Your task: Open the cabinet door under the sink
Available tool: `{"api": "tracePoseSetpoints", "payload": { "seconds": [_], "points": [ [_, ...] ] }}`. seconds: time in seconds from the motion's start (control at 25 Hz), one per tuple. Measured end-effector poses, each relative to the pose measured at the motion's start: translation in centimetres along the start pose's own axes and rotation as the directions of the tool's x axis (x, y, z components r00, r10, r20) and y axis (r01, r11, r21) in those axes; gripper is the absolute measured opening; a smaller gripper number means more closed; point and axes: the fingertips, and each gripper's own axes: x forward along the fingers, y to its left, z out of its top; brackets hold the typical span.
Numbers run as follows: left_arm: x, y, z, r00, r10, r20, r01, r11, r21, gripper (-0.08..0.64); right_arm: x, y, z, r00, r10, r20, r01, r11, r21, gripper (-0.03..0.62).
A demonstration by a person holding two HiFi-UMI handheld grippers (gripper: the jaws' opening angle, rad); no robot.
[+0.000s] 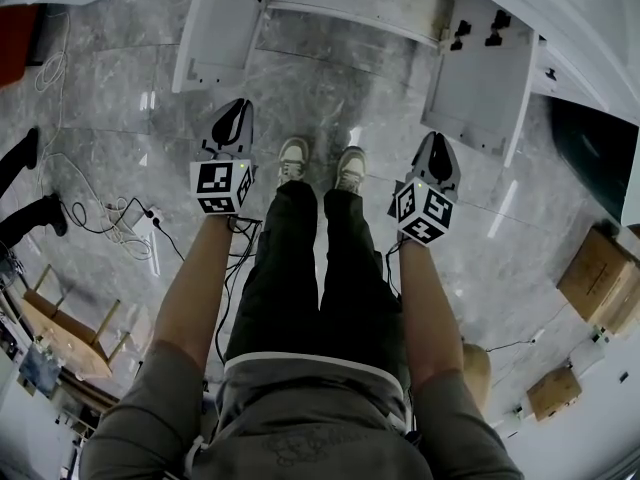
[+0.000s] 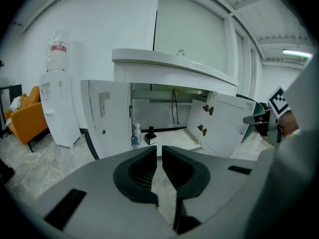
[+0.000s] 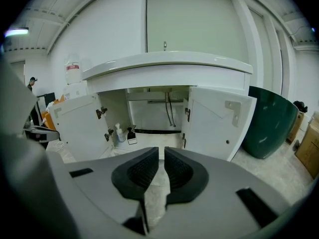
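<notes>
The sink cabinet (image 3: 164, 66) stands with both white doors swung wide. In the right gripper view its left door (image 3: 79, 126) and right door (image 3: 217, 121) frame the open space with the drain pipes (image 3: 170, 108). In the head view the doors (image 1: 210, 28) (image 1: 480, 78) lie ahead of the person's shoes. My left gripper (image 1: 232, 118) (image 2: 159, 151) and right gripper (image 1: 437, 153) (image 3: 161, 153) hang in the air short of the cabinet, apart from both doors. Each pair of jaws is shut to a thin slit with nothing between them.
Two bottles (image 3: 119, 132) (image 3: 131, 135) stand inside the cabinet at the left. A water dispenser (image 2: 57, 103) and an orange chair (image 2: 27, 116) are left of it, a dark green bin (image 3: 269, 121) right of it. Cardboard boxes (image 1: 600, 278) and floor cables (image 1: 120, 223) flank the person.
</notes>
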Motion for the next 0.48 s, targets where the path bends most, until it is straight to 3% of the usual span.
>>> {"api": "tracePoseSetpoints", "payload": {
  "seconds": [0.48],
  "points": [
    [0.1, -1.1, 3.3, 0.999, -0.027, 0.020, 0.026, 0.998, 0.049, 0.041, -0.2, 1.0, 2.2, 0.999, 0.042, -0.005, -0.042, 0.998, -0.041, 0.048]
  ]
}}
